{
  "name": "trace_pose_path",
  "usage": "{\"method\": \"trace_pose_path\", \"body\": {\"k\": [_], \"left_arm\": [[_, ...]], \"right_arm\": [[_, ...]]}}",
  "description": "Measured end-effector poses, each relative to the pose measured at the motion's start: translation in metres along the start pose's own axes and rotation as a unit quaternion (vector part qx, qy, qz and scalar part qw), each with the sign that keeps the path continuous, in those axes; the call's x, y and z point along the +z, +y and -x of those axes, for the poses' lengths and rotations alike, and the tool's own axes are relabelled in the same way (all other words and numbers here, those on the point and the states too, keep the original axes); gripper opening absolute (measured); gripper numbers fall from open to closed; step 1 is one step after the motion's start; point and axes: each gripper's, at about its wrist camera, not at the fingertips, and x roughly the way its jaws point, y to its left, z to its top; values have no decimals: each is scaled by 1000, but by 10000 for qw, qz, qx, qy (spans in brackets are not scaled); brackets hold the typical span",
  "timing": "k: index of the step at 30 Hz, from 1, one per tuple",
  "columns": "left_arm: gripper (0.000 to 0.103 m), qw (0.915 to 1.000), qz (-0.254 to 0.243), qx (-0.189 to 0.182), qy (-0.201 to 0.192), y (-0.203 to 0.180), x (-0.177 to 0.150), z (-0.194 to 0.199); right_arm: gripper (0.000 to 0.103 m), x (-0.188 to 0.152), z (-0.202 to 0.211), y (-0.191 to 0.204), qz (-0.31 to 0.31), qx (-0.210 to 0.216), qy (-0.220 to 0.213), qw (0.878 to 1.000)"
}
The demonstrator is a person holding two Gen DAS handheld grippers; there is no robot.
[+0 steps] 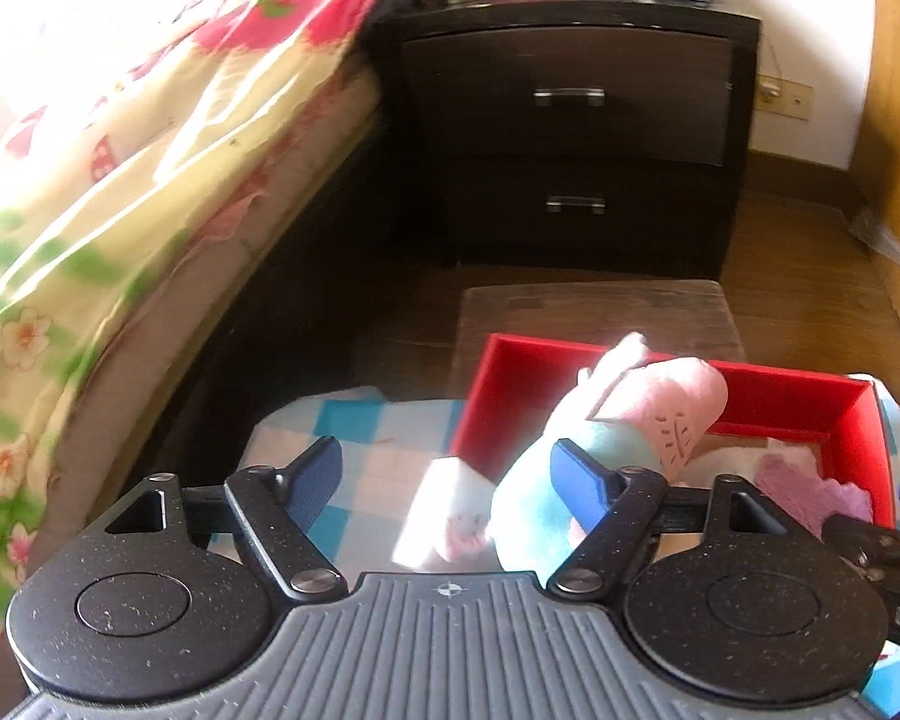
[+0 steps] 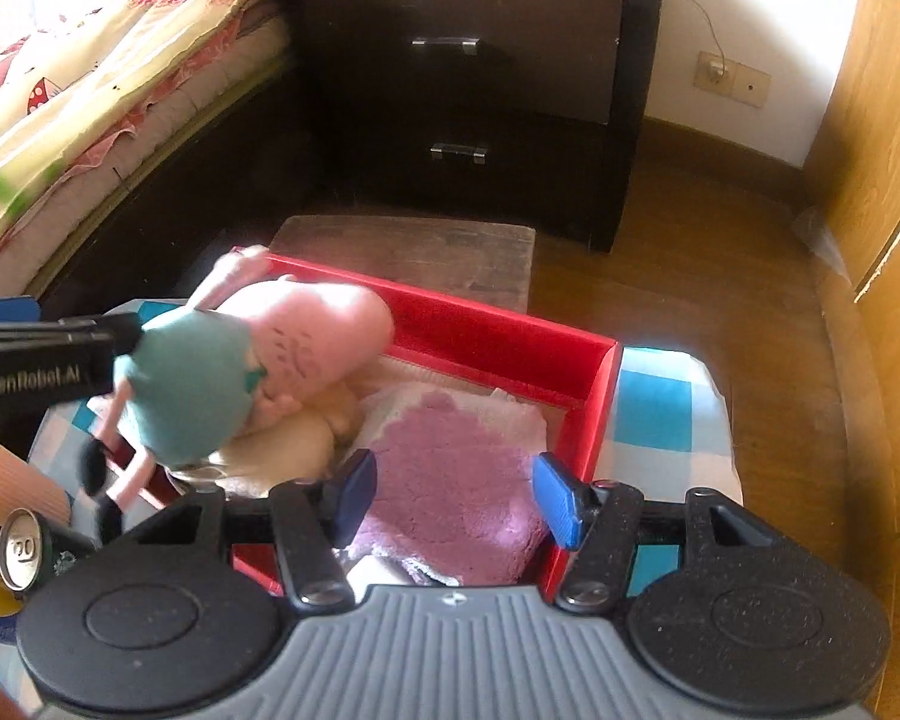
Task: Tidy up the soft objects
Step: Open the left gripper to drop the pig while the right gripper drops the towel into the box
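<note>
The left gripper (image 1: 453,477) hangs over the near-left corner of the red box (image 2: 594,414), its blue pads spread apart and gripping nothing. A plush toy (image 1: 624,438) with a pink head and a teal dress leans just past its right pad (image 1: 579,486), draped over the box's left wall; whether that pad brushes the teal fabric I cannot tell. From the right-hand camera the same toy lies tilted, head toward the far wall of the box and thin legs with dark feet dangling out over the near-left rim, with the left gripper's black body just beside it.

The right gripper (image 2: 453,495) is lowered over the near part of the box, its pads parted and pressing on nothing. Directly beyond and between them lies a purple fluffy cloth (image 2: 456,480), spread flat on pale cream cloths (image 2: 294,450) that fill the box floor.

The box sits on a surface covered by a blue-and-white checked cloth (image 2: 654,402). Left of the right gripper, at the edge of the surface, stands a drink can (image 2: 24,549). Beyond the box are a low wooden stool (image 2: 426,252) and then a dark two-drawer nightstand (image 2: 468,78); a bed with a flowered blanket (image 1: 90,180) runs along the left.
</note>
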Motion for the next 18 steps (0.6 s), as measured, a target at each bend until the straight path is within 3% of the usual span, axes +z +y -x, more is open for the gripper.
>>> {"method": "trace_pose_path", "body": {"k": [5,12,18], "left_arm": [[75,9997,185,-143,88,10,-4,8],[80,9995,157,-237,-103,11,-4,37],[81,9987,53,-510,28,11,-15,53]], "right_arm": [[35,-5,6,-1,-45,72,16,10000],[36,-15,26,2,-15,64,-34,10000],[37,-29,40,7,11,231,15,9997]]}}
